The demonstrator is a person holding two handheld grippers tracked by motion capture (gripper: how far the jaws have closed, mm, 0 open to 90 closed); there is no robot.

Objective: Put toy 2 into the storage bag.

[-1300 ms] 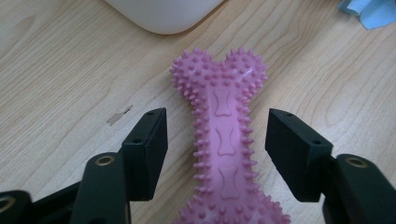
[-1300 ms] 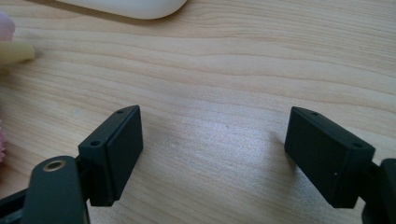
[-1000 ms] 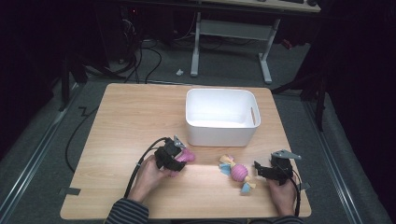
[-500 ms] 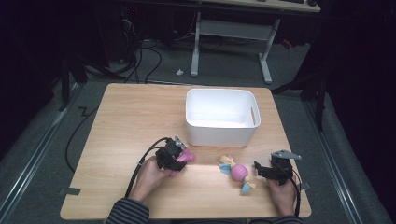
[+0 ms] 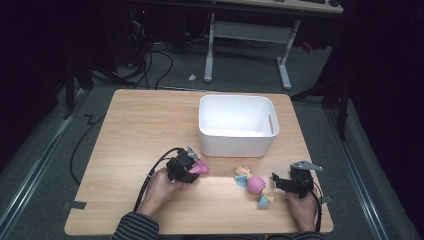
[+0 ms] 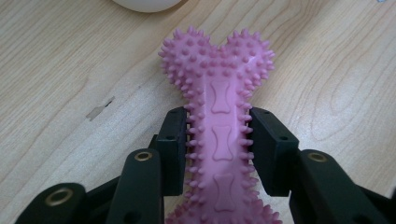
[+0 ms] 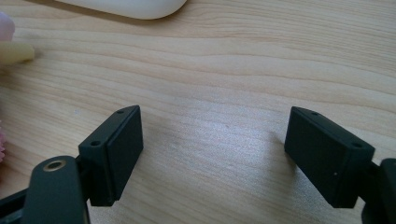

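- While both hands sit where they were a second ago, the left gripper (image 5: 187, 167) has just been closing its jaws; they now clamp the pink spiky bone toy (image 6: 219, 126) across its narrow shaft.
- Left gripper view: both pads press the toy's spiked sides, the bone's knobbed end sticking out beyond the jaw tips, flat on the wooden table (image 5: 135, 130).
- High view: toy (image 5: 200, 168) lies in the same spot as before, near the table's front edge, just in front of the white bin's (image 5: 237, 126) left front corner and apart from it.
- Right gripper (image 5: 287, 183) rests at the front right of the table, unchanged from the earlier frames; in its own view the jaws stand wide apart with only bare wood between them.
- Second toy, a pink ball with pastel ends (image 5: 255, 185), lies between the two grippers, just left of the right one, not touched; same place as before.
- Bin position unchanged.
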